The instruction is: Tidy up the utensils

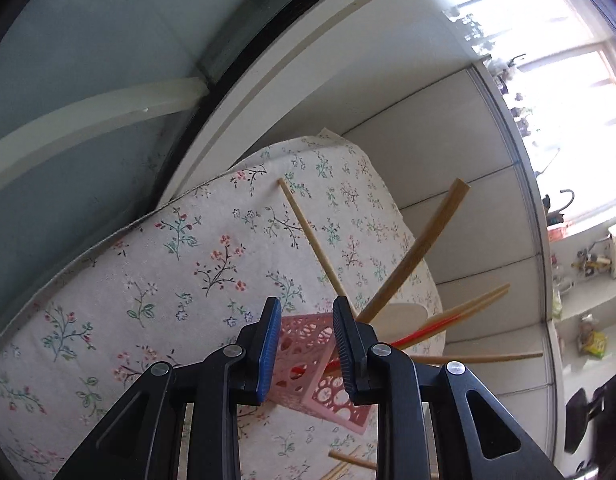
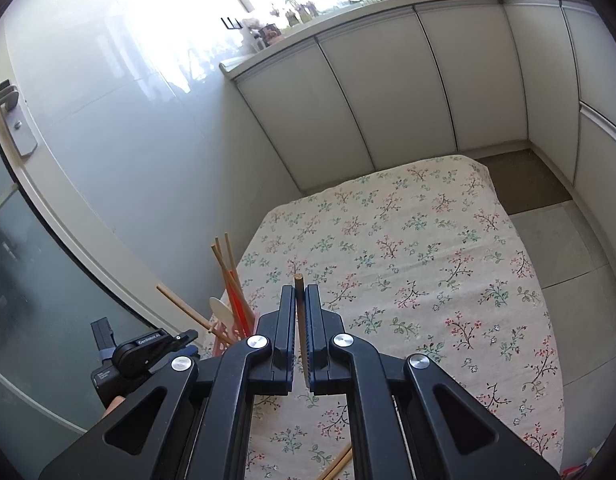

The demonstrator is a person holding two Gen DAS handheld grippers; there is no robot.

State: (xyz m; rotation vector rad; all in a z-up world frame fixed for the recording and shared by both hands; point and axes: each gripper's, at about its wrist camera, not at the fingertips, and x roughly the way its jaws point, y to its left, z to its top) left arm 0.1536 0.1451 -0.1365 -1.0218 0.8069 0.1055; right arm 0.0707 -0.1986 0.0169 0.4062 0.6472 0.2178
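Two grippers share this job. My right gripper [image 2: 301,300] is clamped tight on a single wooden chopstick [image 2: 299,294], its tip poking out beyond the pads above the floral tablecloth [image 2: 427,260]. My left gripper [image 1: 306,320] has its jaws partly apart, straddling the near wall of the pink lattice holder [image 1: 304,360]; whether the pads actually press on it I cannot tell. That holder sits near the table's edge and already carries several chopsticks [image 1: 447,316], a pale spoon [image 1: 403,316] and a thicker wooden handle [image 1: 423,248], all fanning outward. More loose chopsticks [image 1: 347,462] lie on the cloth close to me. To do this well, I judge I should steady the holder first, then bring the held chopstick over its mouth, tip it upright and lower it into a gap between the leaning sticks before releasing.
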